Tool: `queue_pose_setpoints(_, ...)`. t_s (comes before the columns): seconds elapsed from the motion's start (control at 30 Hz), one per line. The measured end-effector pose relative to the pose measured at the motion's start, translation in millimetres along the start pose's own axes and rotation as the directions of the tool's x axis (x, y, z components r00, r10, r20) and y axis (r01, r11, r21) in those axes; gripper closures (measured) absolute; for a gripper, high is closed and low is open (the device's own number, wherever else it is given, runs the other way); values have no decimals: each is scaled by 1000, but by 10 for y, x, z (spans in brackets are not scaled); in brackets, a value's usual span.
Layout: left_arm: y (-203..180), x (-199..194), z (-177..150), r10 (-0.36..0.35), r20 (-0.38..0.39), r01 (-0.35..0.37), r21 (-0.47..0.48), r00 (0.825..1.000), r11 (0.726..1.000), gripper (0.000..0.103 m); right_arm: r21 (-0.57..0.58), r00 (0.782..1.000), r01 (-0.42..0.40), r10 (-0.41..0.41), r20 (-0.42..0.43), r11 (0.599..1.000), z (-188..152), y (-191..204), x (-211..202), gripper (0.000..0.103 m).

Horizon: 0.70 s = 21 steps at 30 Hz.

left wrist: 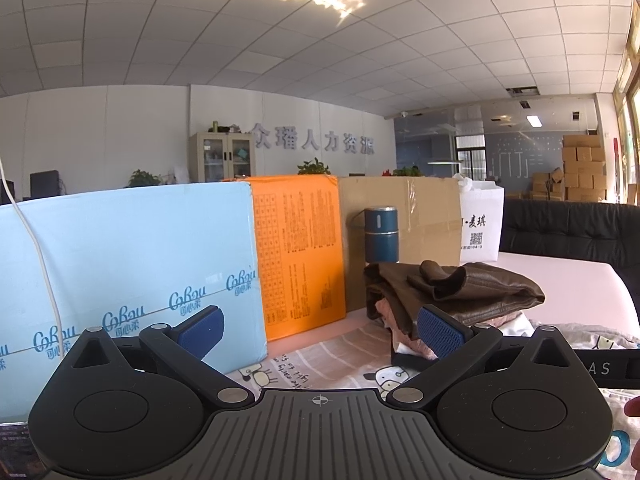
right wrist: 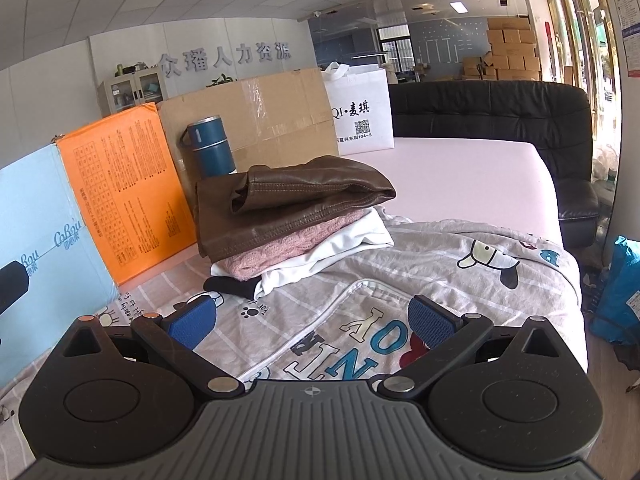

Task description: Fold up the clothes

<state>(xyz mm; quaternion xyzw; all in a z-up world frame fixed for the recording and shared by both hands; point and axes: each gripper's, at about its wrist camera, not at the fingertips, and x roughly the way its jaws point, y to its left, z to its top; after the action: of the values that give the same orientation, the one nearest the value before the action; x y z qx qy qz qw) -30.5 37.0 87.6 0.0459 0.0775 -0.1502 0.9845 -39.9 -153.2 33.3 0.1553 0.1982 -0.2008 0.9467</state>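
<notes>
Right tongs (right wrist: 314, 322): mine, blue pads spread wide, nothing between them, held low over the cartoon-print garment (right wrist: 400, 280)
Left tongs (left wrist: 320, 330): mine too, pads wide apart and empty, pointing toward the boxes
Cartoon-print garment: spread flat on the pale pink table (right wrist: 460, 172), white zipper running across it, coloured letters upside down to me
Folded pile: brown leather jacket (right wrist: 296, 200) on top, pink knit (right wrist: 276, 252) under it, white piece (right wrist: 344, 248) below, black piece (right wrist: 230, 285) at the bottom
Behind the pile: blue flask (right wrist: 210, 146), upright, against a cardboard box (right wrist: 272, 108)
Left edge: orange box (right wrist: 120, 184), light blue box (left wrist: 120, 260)
</notes>
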Motion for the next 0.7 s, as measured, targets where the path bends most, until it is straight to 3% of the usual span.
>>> queue_pose_setpoints(0.7,-28,28,-27,-4,-11,5,18,1000,1000,0,-15,1000,-6,6,-11,1000,-1,43,25,0)
